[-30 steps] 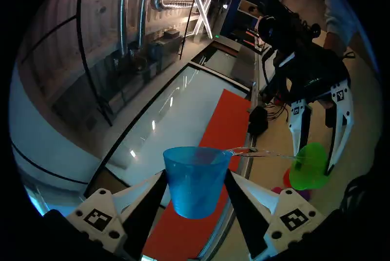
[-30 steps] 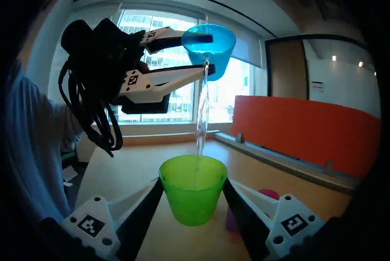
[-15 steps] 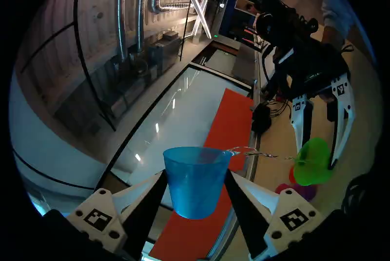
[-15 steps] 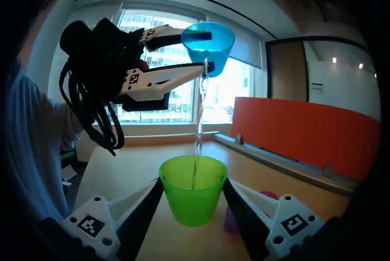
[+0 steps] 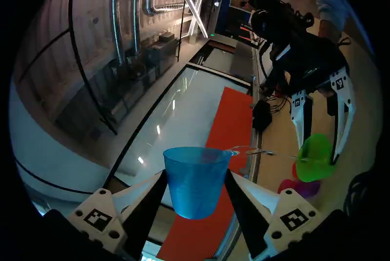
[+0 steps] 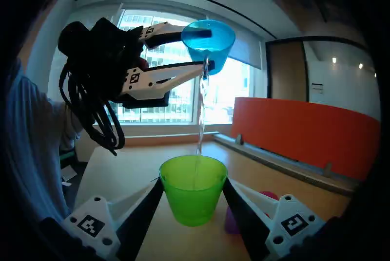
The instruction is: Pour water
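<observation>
My left gripper (image 5: 196,183) is shut on a blue cup (image 5: 196,180), tipped on its side high above the table. A thin stream of water (image 6: 200,115) falls from the blue cup (image 6: 208,44) into a green cup (image 6: 193,195). My right gripper (image 6: 193,197) is shut on that green cup, holding it upright just above the wooden table (image 6: 122,173). In the left gripper view the green cup (image 5: 315,158) hangs between the right gripper's white fingers (image 5: 301,120), with the stream of water (image 5: 265,153) reaching it. In the right gripper view the left gripper (image 6: 195,49) sits upper left.
A purple cup (image 6: 231,219) and a pink cup (image 6: 268,195) stand on the table behind the green one. An orange partition (image 6: 307,129) runs along the table's right side. A person's sleeve (image 6: 29,154) and black cables (image 6: 92,110) fill the left. Windows (image 6: 161,95) lie behind.
The water keeps pouring from the blue cup into the green one. The left gripper has tilted slightly more. The right gripper has held steady.
</observation>
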Motion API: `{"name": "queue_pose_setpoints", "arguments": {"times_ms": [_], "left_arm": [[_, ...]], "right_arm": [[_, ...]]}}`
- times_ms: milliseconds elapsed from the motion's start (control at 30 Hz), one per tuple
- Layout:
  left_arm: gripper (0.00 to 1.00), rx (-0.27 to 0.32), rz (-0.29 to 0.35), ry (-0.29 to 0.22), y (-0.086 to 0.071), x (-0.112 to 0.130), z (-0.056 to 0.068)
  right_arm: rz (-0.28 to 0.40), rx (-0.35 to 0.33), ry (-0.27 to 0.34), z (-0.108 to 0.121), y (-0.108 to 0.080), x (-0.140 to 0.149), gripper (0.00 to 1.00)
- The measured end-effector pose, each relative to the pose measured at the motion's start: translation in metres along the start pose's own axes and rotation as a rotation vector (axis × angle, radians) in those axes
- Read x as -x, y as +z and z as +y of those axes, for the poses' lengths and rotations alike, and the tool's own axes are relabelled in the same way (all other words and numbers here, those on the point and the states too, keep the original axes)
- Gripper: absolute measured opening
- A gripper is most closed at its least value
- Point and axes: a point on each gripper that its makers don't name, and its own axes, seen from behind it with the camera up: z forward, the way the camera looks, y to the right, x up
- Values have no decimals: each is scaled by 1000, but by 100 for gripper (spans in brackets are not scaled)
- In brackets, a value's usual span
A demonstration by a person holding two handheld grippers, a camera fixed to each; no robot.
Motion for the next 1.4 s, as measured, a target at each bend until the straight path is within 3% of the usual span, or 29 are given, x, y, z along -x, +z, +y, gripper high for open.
{"name": "queue_pose_setpoints", "arguments": {"times_ms": [1400], "left_arm": [[83,1,10,195,2,-13,-12]], "right_arm": [[6,14,-14,4,-1,-5,89]]}}
